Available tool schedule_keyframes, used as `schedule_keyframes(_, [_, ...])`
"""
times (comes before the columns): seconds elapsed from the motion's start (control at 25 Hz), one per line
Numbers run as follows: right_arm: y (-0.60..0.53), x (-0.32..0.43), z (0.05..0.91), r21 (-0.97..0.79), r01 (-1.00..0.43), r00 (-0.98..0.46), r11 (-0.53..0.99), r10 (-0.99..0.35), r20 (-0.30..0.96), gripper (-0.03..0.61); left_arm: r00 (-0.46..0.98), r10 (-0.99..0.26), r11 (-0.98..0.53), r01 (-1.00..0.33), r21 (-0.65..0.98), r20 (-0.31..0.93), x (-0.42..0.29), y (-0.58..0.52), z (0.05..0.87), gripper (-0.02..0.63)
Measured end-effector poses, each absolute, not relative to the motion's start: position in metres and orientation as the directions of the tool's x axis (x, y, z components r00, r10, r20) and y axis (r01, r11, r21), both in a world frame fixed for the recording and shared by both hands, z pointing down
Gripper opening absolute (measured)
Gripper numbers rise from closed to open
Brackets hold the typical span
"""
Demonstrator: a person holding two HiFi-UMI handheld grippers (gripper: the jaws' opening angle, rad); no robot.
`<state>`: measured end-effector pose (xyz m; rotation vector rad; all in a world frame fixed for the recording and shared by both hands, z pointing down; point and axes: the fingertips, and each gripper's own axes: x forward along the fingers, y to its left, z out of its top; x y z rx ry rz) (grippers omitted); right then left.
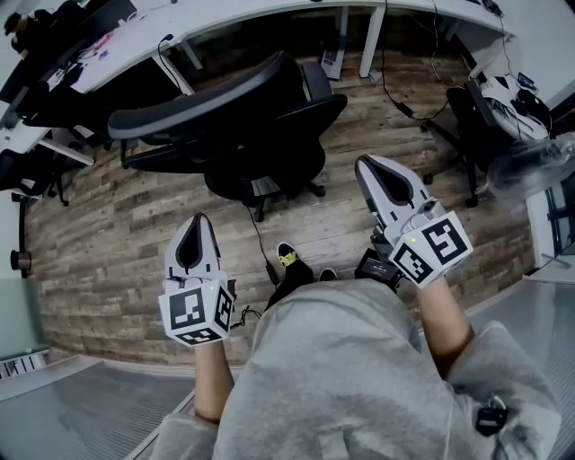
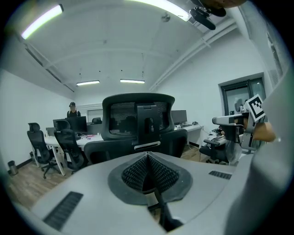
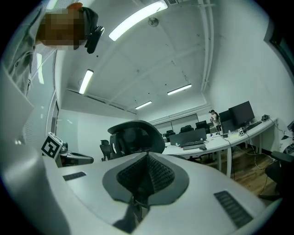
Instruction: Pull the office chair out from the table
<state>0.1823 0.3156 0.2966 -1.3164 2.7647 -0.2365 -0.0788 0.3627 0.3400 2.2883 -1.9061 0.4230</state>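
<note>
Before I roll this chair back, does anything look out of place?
One thing: a loose black cable trails over the floor from the office chair base toward your shoes; rolling could snag it. The chair itself stands upright.

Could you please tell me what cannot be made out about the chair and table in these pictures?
Chair base: mostly under its seat in the head view; behind the left gripper and right gripper in their views.
Table: far side cut off by the head view's top edge.
</note>
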Motion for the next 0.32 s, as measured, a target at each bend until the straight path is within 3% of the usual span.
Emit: schedule_keyframes(0.32, [0.3225,0.1854,0.2915,-0.158,-0.76,-0.636,0.63,-0.771,-0.016,0.035,0.159,-0.943,-0.19,-0.978,-0.08,0.293,-0.0734,0.3732,0.3342,0.012])
